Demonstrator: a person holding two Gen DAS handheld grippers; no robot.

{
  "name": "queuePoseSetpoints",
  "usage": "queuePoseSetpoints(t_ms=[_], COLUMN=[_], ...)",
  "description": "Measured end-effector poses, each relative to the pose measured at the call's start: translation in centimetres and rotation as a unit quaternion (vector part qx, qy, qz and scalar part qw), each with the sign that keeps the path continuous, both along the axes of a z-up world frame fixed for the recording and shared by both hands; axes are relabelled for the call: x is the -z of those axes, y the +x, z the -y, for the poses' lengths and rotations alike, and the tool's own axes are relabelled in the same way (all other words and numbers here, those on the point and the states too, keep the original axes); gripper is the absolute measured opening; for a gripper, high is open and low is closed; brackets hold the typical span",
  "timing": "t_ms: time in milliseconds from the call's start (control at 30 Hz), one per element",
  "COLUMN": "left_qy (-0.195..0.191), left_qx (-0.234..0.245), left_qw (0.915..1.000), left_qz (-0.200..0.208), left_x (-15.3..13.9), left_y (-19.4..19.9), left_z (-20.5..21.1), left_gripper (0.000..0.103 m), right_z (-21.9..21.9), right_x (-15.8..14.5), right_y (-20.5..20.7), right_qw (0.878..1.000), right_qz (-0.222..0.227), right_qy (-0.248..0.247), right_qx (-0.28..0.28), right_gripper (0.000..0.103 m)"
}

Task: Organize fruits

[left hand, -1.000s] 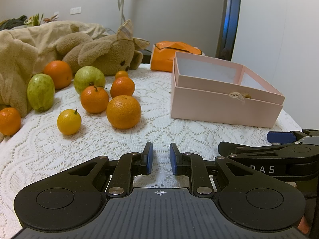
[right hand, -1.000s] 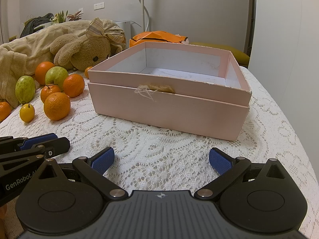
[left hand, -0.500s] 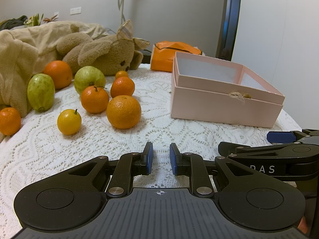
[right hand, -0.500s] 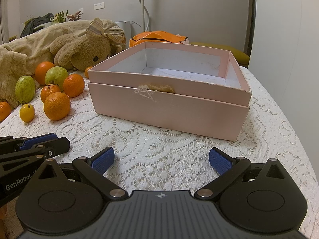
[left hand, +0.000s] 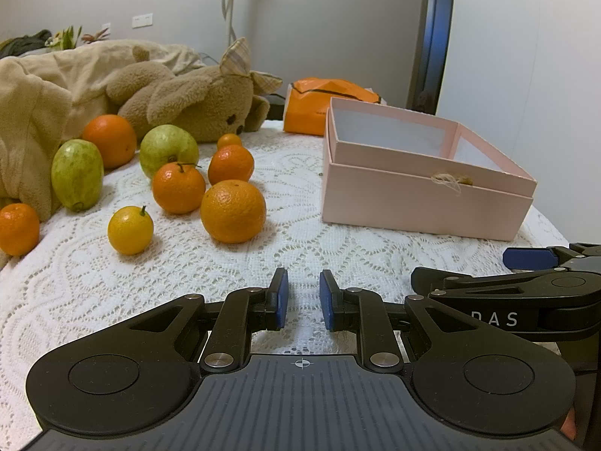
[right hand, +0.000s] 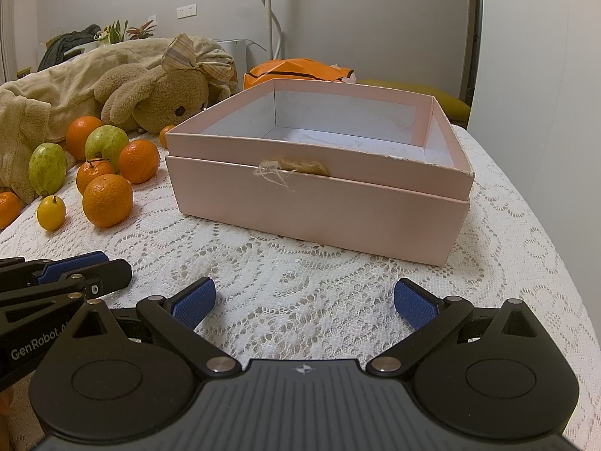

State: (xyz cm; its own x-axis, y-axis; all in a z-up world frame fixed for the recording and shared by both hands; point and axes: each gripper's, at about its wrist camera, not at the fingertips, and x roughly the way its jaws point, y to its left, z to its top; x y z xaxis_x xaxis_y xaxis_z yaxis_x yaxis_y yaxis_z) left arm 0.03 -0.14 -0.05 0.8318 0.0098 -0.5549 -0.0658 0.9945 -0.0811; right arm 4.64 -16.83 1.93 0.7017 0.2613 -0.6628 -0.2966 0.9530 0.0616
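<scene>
Several fruits lie on the white lace cloth at the left: a large orange (left hand: 233, 210), a tangerine with a stem (left hand: 178, 187), a small yellow citrus (left hand: 130, 230), two green guavas (left hand: 77, 173) (left hand: 169, 149) and more oranges behind. An empty pink box (left hand: 424, 191) stands at the right; it fills the middle of the right wrist view (right hand: 319, 203). My left gripper (left hand: 302, 300) hovers low over the cloth, nearly shut with a narrow gap, holding nothing. My right gripper (right hand: 302, 300) is wide open and empty in front of the box.
A brown plush bunny (left hand: 195, 101) and a beige blanket (left hand: 33, 86) lie behind the fruits. An orange bag (left hand: 323, 101) sits behind the box. The table edge curves round at the right (right hand: 544, 225).
</scene>
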Motion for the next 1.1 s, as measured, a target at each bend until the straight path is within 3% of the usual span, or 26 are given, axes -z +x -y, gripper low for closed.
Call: queuePoseSetpoints(t_ms=[533,633,733,833,900,967,1033,1100], left_qy=[0.004,-0.001,-0.02,-0.038,-0.058,-0.126,-0.162,-0.125], left_qx=[0.004,0.007,0.023,0.058,0.102,0.103,0.069,0.014], left_qw=[0.9999,0.9993,0.996,0.9879,0.9795,0.9734,0.9754,0.9868], left_qz=[-0.016,-0.036,-0.084,-0.138,-0.164,-0.161,-0.132,-0.101], left_x=[-0.5,-0.8,-2.0,-2.9,-3.4,-3.9,-5.0,-6.3], left_y=[0.2,0.6,1.2,1.5,1.1,-0.1,-1.7,-3.0], left_z=[0.0,-0.3,-1.3,-2.8,-4.6,-8.1,-11.9,-14.9], left_gripper=[0.022,0.022,0.022,0.021,0.02,0.02,0.021,0.021], right_z=[0.3,0.1,0.4,0.4,0.1,-0.8,-2.4,-4.3], right_x=[-0.3,-0.3,-0.6,-1.1,-1.7,-2.9,-4.4,-5.8], right_y=[0.6,1.1,1.3,1.9,2.4,2.1,1.2,0.5], right_qw=[1.0,0.999,0.997,0.994,0.991,0.989,0.983,0.975], right_qz=[-0.022,-0.041,-0.058,-0.08,-0.093,-0.082,-0.049,-0.029], right_qy=[-0.003,-0.009,-0.015,-0.033,-0.039,-0.048,-0.06,-0.07], right_qx=[-0.014,-0.029,-0.044,-0.073,-0.083,-0.115,-0.164,-0.21], right_gripper=[0.102,0.102,0.103,0.101,0.092,0.091,0.091,0.091])
